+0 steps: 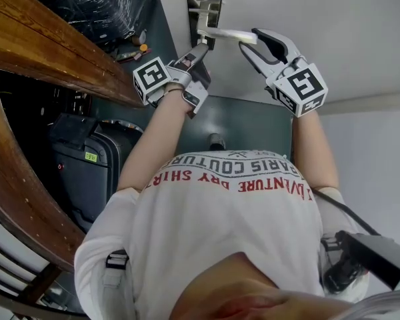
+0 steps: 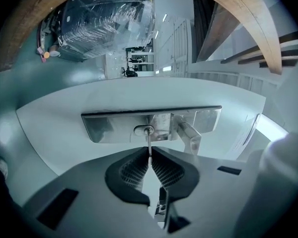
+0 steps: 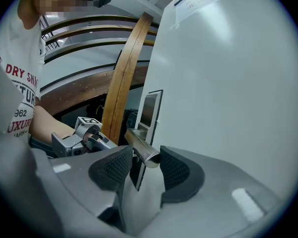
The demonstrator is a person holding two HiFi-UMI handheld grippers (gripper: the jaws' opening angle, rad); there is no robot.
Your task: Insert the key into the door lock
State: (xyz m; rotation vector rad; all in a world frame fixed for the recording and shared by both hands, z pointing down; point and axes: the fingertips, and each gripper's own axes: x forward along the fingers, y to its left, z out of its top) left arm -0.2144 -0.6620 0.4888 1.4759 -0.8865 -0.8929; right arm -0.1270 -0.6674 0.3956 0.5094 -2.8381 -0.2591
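the left gripper [image 2: 149, 158] has its jaws pinched almost together on the key [image 2: 149, 146], gripping it at the pad tips. the key's tip sits in the keyhole [image 2: 144, 130] near the middle of the metal lock plate [image 2: 107, 125], which is on the edge of the white door [image 3: 228, 83]. the right gripper [image 3: 145, 165] has its jaws set wide around the free end of the door handle [image 3: 141, 148], a pad against each side. the handle sticks out from the lock plate just beside the keyhole.
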